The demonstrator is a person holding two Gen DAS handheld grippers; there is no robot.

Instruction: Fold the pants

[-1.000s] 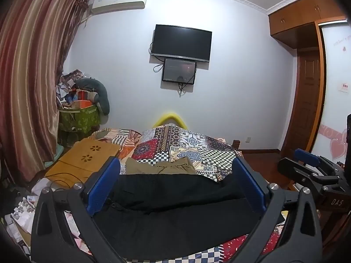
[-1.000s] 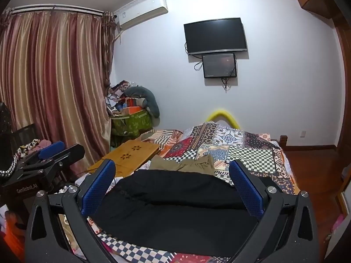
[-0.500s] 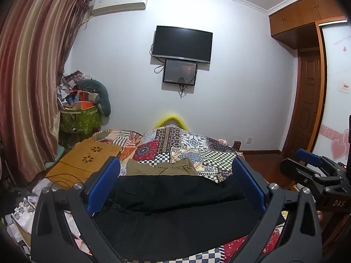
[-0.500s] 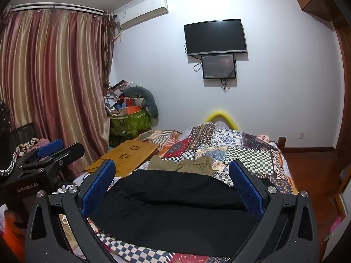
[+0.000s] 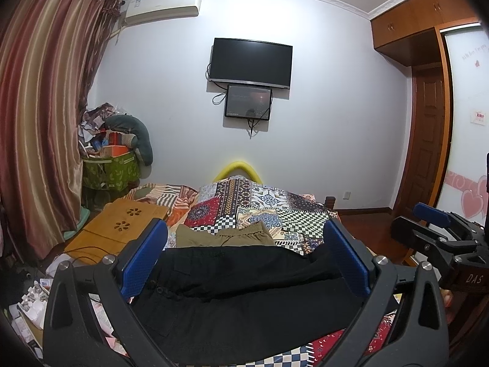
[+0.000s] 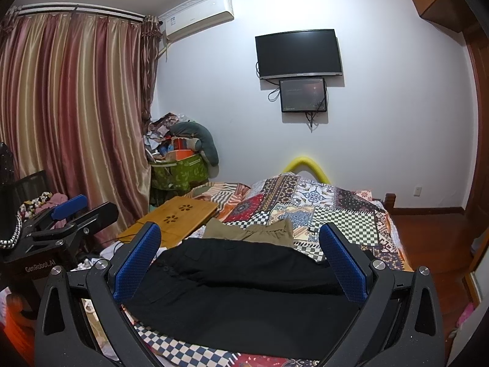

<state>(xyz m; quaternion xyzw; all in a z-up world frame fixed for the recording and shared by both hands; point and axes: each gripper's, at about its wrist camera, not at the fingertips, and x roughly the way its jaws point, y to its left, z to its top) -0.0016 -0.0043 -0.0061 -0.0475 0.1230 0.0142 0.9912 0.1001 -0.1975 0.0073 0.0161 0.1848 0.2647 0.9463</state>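
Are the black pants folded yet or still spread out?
Spread out. The black pants lie full length across the bed, and both open grippers hold nothing.

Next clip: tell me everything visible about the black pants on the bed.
The black pants are plain dark cloth, lying flat across the near end of the patchwork bedspread, with one long crease or overlap running across them. Stitched seams show toward the left end. Their far edge meets the khaki garment. Both grippers are open and hold nothing.

home bedroom, quilted bed (image 5: 275, 211), curtains (image 6: 76, 116), wall TV (image 5: 251, 61)
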